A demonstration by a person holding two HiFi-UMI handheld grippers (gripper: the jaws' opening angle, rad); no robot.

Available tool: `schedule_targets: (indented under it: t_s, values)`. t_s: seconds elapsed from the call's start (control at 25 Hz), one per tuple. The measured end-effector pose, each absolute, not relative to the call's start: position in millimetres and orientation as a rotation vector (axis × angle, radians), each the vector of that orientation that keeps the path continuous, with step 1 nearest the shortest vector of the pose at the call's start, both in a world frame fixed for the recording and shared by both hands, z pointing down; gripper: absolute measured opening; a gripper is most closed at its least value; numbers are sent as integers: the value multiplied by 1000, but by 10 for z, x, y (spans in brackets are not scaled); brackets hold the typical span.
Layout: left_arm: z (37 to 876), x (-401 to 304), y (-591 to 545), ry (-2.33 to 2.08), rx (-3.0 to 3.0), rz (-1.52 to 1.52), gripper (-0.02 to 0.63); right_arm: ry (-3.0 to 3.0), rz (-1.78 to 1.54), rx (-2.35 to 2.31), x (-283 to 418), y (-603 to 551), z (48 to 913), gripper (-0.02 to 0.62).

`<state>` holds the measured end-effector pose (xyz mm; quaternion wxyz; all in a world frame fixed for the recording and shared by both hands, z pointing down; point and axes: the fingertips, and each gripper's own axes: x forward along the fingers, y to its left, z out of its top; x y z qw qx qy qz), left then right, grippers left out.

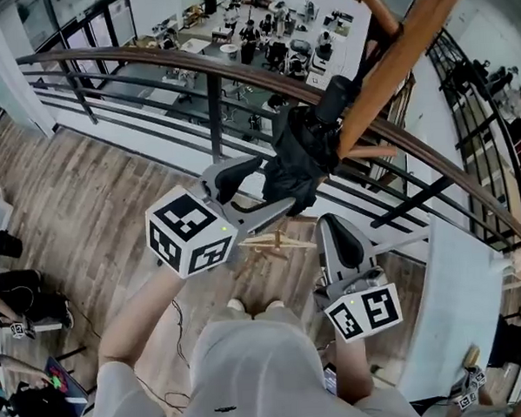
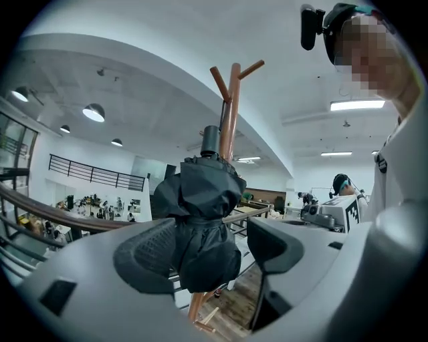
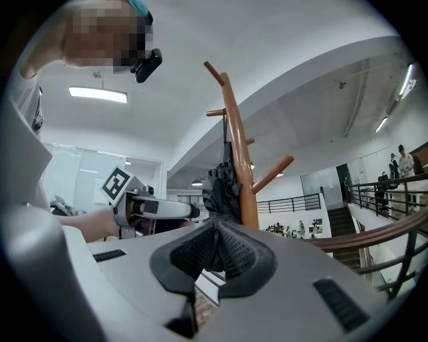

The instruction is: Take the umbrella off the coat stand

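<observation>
While umbrella [image 2: 200, 194] hangs: left hand-held gripper [image 2: 212, 242] agape, fabric between its jaws, ungripped.
Right hand-held gripper [image 3: 217, 252]: closed, empty.
Next: clamp, lift clear.

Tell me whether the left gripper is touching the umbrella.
Cannot tell. In the left gripper view the umbrella stands between the left gripper's open jaws: a gap shows beside one pad, but the other pad's edge overlaps the fabric.
</observation>
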<state>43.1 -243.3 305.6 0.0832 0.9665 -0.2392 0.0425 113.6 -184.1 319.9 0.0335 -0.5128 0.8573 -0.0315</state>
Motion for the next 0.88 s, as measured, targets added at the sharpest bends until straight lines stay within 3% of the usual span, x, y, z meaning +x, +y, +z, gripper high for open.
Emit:
schedule_targets:
  t_s: [0.88]
  values:
    - [3259, 928, -2897, -394, 2860, 111, 365, 2606, -170, -1643, 1340, -2044, 3306, 44]
